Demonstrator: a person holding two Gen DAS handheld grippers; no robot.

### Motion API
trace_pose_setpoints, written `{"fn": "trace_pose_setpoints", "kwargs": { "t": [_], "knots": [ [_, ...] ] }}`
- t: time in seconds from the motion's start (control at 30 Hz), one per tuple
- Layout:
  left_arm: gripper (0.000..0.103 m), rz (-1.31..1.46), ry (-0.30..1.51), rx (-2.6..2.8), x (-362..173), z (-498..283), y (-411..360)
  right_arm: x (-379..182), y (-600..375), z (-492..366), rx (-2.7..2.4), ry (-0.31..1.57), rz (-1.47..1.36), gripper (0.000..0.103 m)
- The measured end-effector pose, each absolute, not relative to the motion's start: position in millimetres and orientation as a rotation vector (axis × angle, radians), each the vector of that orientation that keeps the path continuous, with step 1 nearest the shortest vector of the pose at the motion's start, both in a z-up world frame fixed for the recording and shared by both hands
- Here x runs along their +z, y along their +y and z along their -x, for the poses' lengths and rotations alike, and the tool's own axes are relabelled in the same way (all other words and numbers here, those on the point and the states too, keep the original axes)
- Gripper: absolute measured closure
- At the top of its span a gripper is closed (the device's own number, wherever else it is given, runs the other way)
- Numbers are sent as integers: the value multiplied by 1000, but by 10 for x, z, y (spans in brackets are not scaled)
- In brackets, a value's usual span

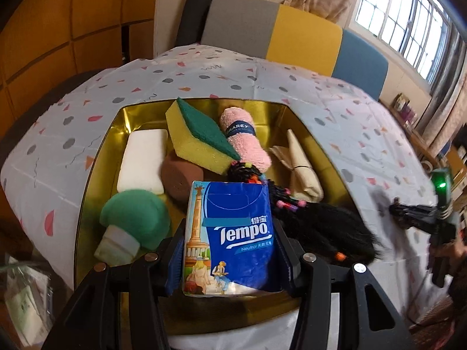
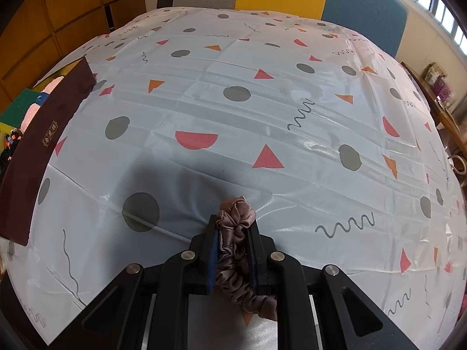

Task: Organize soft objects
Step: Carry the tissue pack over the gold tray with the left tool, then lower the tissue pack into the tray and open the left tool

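My left gripper [image 1: 230,233] is shut on a blue Tempo tissue pack [image 1: 229,236], held above the near side of a gold-lined box [image 1: 96,157]. Inside the box lie a white sponge [image 1: 143,160], a yellow-green sponge [image 1: 198,134], a pink rolled towel [image 1: 245,140], a brown sponge [image 1: 181,179], a green mushroom-shaped sponge [image 1: 131,224], a beige folded cloth [image 1: 303,169] and a black beaded hair piece [image 1: 306,218]. My right gripper [image 2: 233,233] is shut on a brown satin scrunchie [image 2: 236,250] just above the tablecloth [image 2: 262,102]. The box's dark maroon wall [image 2: 35,151] stands at far left.
The patterned white tablecloth covers the table. Chairs with grey, yellow and blue backs [image 1: 306,38] stand at the far edge. The other gripper [image 1: 437,221], with a green light, shows at the right of the left wrist view. A window and shelves lie far right.
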State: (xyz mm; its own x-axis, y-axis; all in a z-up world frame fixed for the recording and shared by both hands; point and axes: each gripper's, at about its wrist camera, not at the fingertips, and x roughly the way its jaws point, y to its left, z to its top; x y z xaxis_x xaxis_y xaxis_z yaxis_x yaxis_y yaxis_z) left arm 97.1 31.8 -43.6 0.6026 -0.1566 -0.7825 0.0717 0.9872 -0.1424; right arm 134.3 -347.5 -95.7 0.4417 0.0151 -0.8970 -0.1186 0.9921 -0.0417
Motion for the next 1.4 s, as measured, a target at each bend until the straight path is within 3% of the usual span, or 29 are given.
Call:
{"fn": "trace_pose_setpoints", "kwargs": {
  "t": [0.3,0.37,1.4],
  "knots": [
    [48,119,995,-113,-708,-1049,355,-961,-3478,-1343,84,1110,107,86],
    [41,120,987,-111,-689,-1041,367,-961,-3475,-1343,84,1110,108,86],
    [41,102,784,-4,27,-476,591,-924,-3438,-1406,19,1158,90,87]
  ]
}}
